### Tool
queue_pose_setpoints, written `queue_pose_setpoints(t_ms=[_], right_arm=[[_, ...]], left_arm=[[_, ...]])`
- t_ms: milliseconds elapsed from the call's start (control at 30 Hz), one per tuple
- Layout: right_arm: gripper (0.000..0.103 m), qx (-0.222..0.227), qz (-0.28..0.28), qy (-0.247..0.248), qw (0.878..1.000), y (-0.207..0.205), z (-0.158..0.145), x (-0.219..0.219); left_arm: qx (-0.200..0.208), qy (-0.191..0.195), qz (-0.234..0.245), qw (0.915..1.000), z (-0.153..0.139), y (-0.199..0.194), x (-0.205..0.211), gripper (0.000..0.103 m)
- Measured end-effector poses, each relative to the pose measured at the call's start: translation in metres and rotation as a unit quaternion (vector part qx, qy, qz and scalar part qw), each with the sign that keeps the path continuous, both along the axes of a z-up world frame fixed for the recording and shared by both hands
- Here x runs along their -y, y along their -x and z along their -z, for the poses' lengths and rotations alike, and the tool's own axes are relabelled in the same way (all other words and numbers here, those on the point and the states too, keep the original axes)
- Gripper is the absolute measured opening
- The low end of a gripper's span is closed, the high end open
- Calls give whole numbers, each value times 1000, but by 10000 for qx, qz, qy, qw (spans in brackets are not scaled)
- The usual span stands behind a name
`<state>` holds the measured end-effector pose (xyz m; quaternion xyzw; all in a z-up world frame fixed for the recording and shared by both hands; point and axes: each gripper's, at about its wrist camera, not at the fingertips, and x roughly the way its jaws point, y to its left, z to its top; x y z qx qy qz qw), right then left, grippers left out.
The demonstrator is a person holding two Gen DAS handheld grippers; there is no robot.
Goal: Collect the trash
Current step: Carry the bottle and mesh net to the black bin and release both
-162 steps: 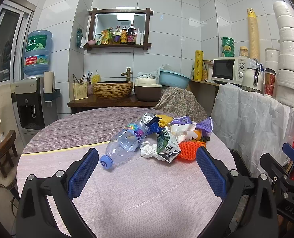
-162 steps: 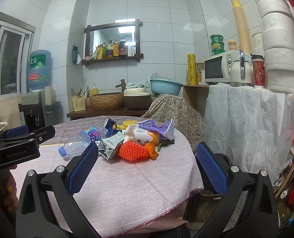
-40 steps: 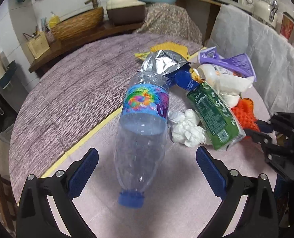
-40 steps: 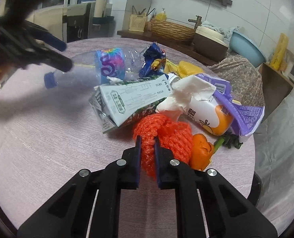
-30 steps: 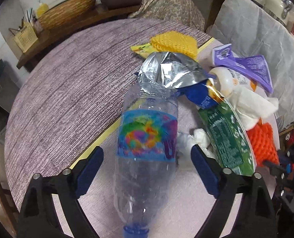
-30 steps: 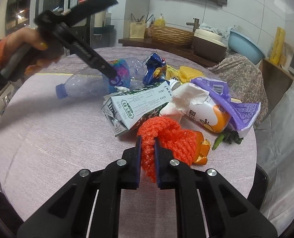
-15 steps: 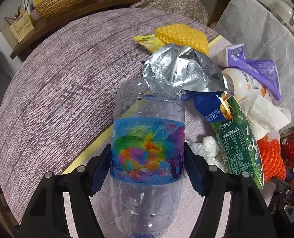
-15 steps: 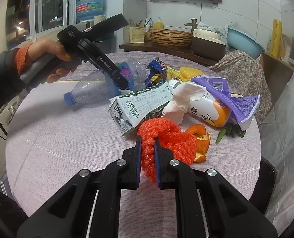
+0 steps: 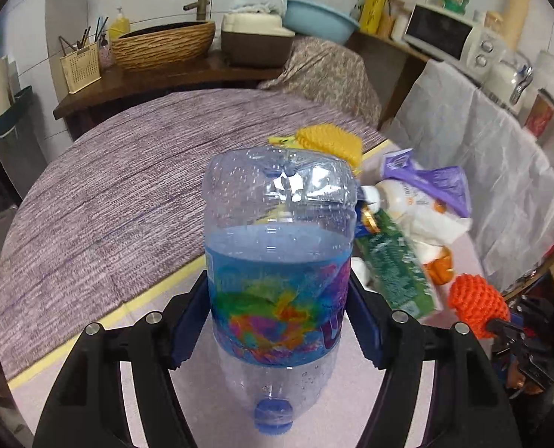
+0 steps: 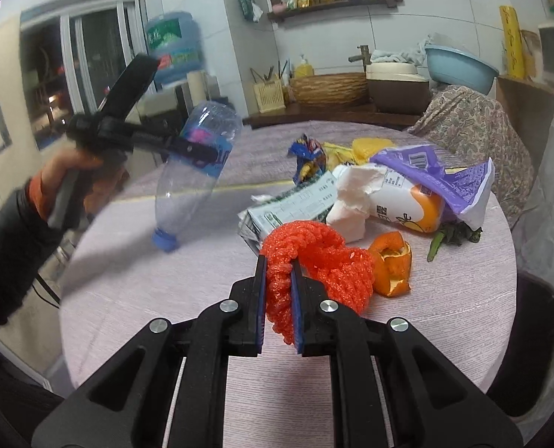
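Note:
My left gripper is shut on a clear plastic bottle with a rainbow label and blue cap, held off the table, cap down; it also shows in the right wrist view. My right gripper is shut on an orange foam net, lifted just above the table; the net also shows in the left wrist view. The trash pile on the round table holds a green-white carton, a white-orange bottle, a purple wrapper, orange peel and a blue snack bag.
A yellow foam net lies at the far side of the pile. A cloth-covered chair stands behind the table. A counter with a woven basin and a microwave line the walls. A white-draped shelf stands right.
My left gripper closed on the bottle and lifted it off the table, cap down. My right gripper raised the orange net, uncovering the orange peel.

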<state>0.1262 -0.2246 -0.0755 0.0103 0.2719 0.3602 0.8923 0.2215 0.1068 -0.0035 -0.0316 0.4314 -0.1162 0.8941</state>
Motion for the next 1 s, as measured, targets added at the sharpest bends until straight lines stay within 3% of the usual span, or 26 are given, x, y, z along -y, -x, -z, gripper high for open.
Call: queue_pose_setpoints(t_ms=[233,333,467,600,733,1000], right_arm=[[12,277,575,-779,9949,3,-28,54],[12,408,1172,-754,9894,-2,-35,85],[12,209,2172,-558,9743,-25,-25,134],[12,-546,3033,-300,9509,-68,18,182],[12,-1644,3438,-312,9240,-113,93,213],[13,-2616,3750,-436,8883,-161,200,240]], left_arm=[[657,281,83,9974,-42,25,13,67],[954,362,173,9946,-64,29,23,67],[1209,412,350,9912,-85,22,44,67],[1417,565,648,9862,-105,9,78,67],[1448,750,1084,9806,-111,-2,125,67],[1014,1036,1943,9702,-93,-20,228,67]])
